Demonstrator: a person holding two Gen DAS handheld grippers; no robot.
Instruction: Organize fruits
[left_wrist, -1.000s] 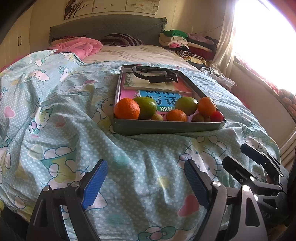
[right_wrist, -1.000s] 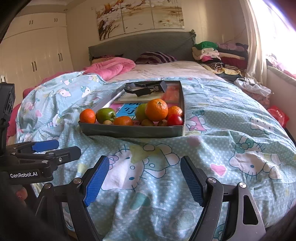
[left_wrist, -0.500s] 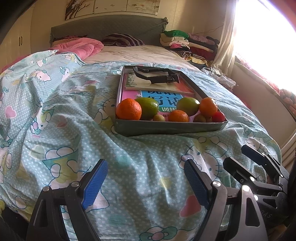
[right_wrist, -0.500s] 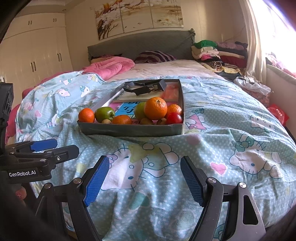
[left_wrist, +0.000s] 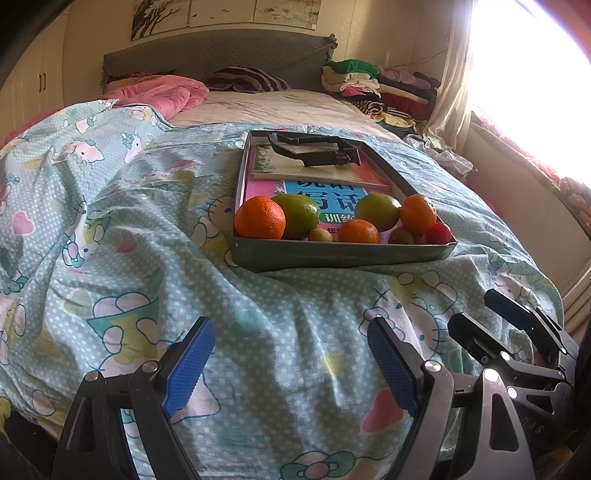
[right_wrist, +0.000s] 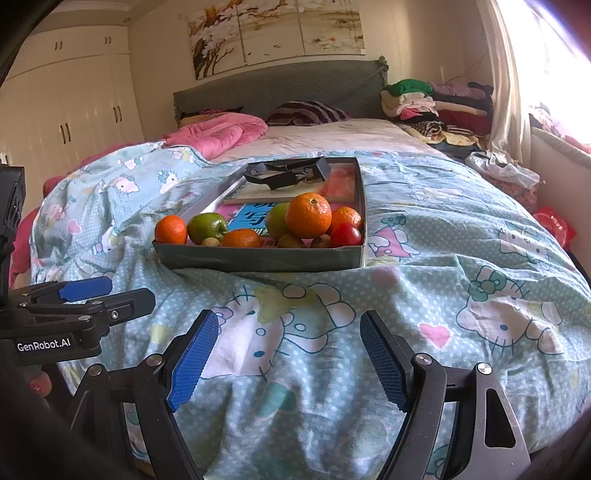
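Fruit fills the near end of a shallow grey tray (left_wrist: 343, 254) resting on the cartoon-print duvet (left_wrist: 147, 258) in the middle of the bed. From left to right in the left wrist view lie an orange (left_wrist: 259, 218), a green apple (left_wrist: 297, 215), a small brown fruit (left_wrist: 320, 235), a second orange (left_wrist: 358, 231), another green apple (left_wrist: 378, 212), a third orange (left_wrist: 418, 213) and a red fruit (left_wrist: 439, 233). Behind them, in the tray's far half, books (left_wrist: 325, 177) lie flat with a black clamp-like tool (left_wrist: 314, 149) on top. The left gripper (left_wrist: 291, 363) and right gripper (right_wrist: 288, 360) hover over the near duvet, jaws spread wide with nothing between them, well short of the tray. A pink quilt (right_wrist: 221, 134) and striped pillow (right_wrist: 306, 112) lie at the far end; folded clothes (right_wrist: 436, 101) are piled at far right by the window.
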